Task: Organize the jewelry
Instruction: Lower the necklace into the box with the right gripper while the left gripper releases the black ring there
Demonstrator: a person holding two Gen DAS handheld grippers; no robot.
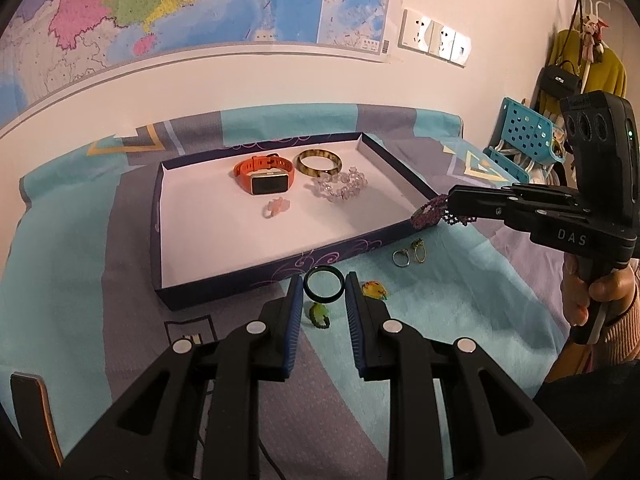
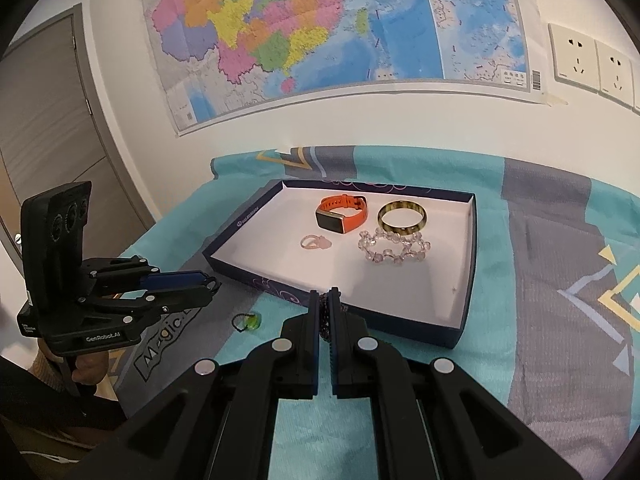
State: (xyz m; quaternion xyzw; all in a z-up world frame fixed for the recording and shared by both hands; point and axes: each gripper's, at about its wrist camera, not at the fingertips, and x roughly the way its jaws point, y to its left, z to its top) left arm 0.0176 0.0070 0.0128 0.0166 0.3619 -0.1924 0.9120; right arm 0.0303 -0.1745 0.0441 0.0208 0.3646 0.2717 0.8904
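gripping beaded bracelet (image 1: 430, 212), right claw (image 1: 450, 210) level

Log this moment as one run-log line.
left gripper: shut on dark ring | right gripper: shut on purple beaded bracelet | box tray: four pieces inside

"DAS" on right hand-held gripper (image 1: 444, 210); "GenRobot.AI", seemingly, on left hand-held gripper (image 2: 214, 282)

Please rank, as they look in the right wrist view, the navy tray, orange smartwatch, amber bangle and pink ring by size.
1. Navy cardboard tray
2. Orange smartwatch and amber banded bangle: too alike to rank
3. Small pink ring
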